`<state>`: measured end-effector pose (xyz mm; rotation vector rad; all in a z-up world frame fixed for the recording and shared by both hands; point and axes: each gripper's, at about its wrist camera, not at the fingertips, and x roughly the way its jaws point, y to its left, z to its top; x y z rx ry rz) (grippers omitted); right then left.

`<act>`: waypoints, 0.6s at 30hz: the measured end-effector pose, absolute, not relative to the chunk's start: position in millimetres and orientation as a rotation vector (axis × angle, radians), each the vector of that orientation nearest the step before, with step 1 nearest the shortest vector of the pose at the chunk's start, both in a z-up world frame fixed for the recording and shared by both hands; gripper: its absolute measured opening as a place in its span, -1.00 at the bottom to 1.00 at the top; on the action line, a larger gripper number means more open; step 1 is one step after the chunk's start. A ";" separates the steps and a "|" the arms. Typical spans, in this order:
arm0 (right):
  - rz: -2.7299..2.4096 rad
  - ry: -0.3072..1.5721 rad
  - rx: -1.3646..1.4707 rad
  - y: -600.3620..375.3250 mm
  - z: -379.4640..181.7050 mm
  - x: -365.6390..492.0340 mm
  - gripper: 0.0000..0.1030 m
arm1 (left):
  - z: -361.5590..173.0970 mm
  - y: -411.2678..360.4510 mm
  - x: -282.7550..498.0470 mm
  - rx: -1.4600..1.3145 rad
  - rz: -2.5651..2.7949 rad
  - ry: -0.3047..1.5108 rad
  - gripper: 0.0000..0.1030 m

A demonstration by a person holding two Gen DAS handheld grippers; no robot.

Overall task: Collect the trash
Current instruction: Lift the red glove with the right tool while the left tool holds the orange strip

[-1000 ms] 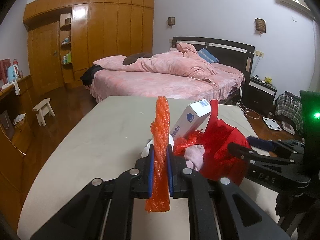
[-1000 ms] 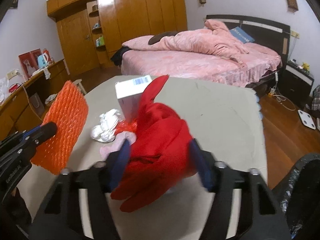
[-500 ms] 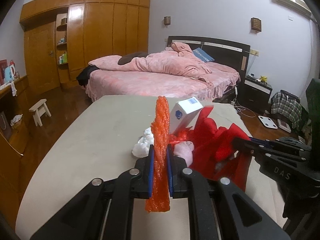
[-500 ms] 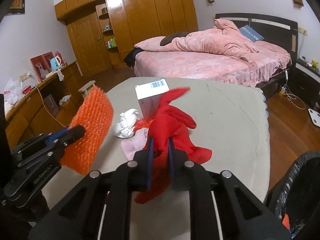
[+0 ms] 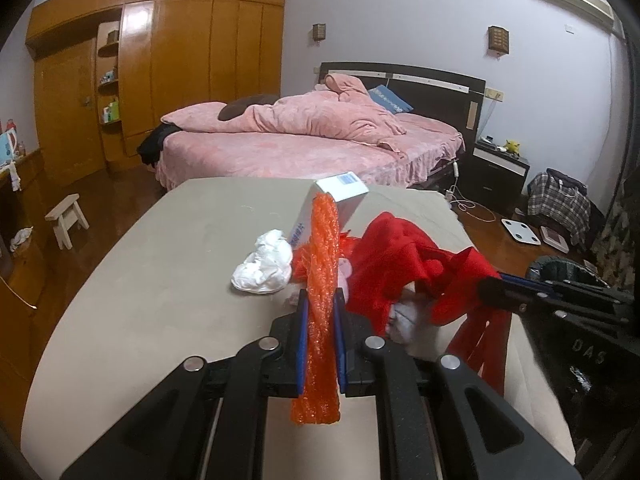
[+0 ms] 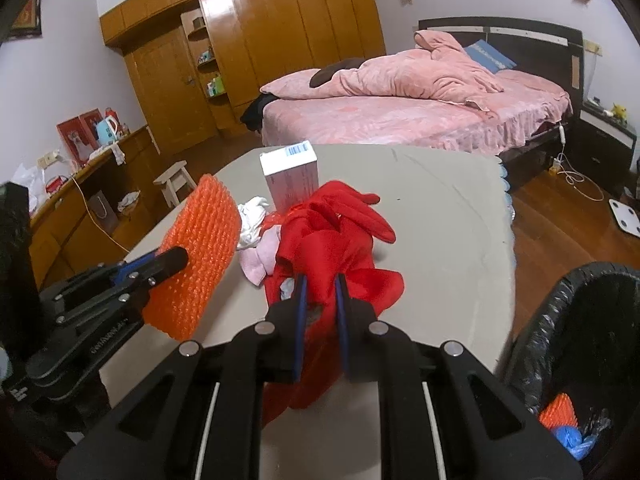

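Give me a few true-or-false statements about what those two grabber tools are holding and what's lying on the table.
1. The left gripper is shut on the orange foam mesh. True.
2. The right gripper hangs open and empty. False: it is shut on the red cloth.
3. The white box lies flat inside the bin. False: it stands on the table.
4. The black-lined bin already holds an orange piece. True.
5. Crumpled white paper lies on the table. True.
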<state>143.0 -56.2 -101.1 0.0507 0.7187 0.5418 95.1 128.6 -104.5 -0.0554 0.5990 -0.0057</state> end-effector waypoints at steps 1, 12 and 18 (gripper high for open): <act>0.544 0.715 0.057 -58.4 -99.3 141.7 -0.81 | -103.2 127.7 94.9 -0.055 -0.009 0.598 -0.78; 0.538 0.691 0.039 -70.4 -85.2 136.4 -0.87 | -98.6 115.7 90.2 -0.048 -0.038 0.599 -0.78; 0.461 0.724 0.034 -71.2 -107.9 152.6 -0.15 | -105.7 114.8 94.0 -0.042 -0.025 0.612 -0.78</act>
